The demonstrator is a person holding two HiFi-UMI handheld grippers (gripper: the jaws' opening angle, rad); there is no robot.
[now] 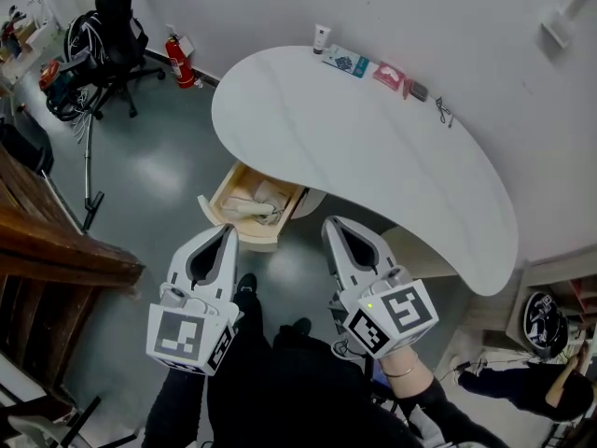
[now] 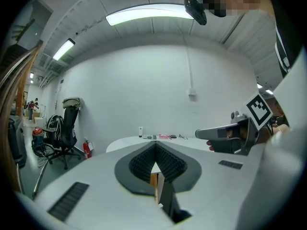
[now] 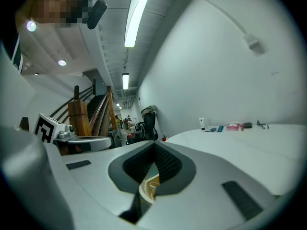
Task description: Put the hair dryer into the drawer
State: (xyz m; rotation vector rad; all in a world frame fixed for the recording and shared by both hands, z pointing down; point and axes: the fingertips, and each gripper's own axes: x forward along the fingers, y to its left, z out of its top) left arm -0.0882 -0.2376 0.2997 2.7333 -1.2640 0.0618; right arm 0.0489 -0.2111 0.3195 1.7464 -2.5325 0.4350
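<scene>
Hair dryer [image 1: 250, 209] lies inside a wooden drawer [image 1: 220, 215], which stands pulled open under the near left edge of a white curved tabletop [image 1: 373, 147]. The dryer is white and rests on the drawer floor, with what looks like its cord bunched next to it. The placing appears done, though the drawer is not pushed in.

Both grippers are held side by side in the air, on the near side of the drawer and well apart from it. The left gripper [image 1: 228, 231] has its fingers [image 2: 143, 163] pressed together with nothing between them. The right gripper [image 1: 330, 224] also has its fingers [image 3: 139, 166] together and empty; only the drawer's wood shows below them.

Small toiletries sit in a row along the far edge of the tabletop. An office chair [image 1: 107, 40] stands on the floor beyond the tabletop's left end.

Judging by its look, the dryer is a stiff, hard plastic shell, fairly light, smooth and somewhat slippery. The cord is limp and could snag on the drawer wall. If it needs shifting, the handle, or the spot where handle meets barrel, seems the safest hold. The nozzle end looks rounder and likelier to slip.
</scene>
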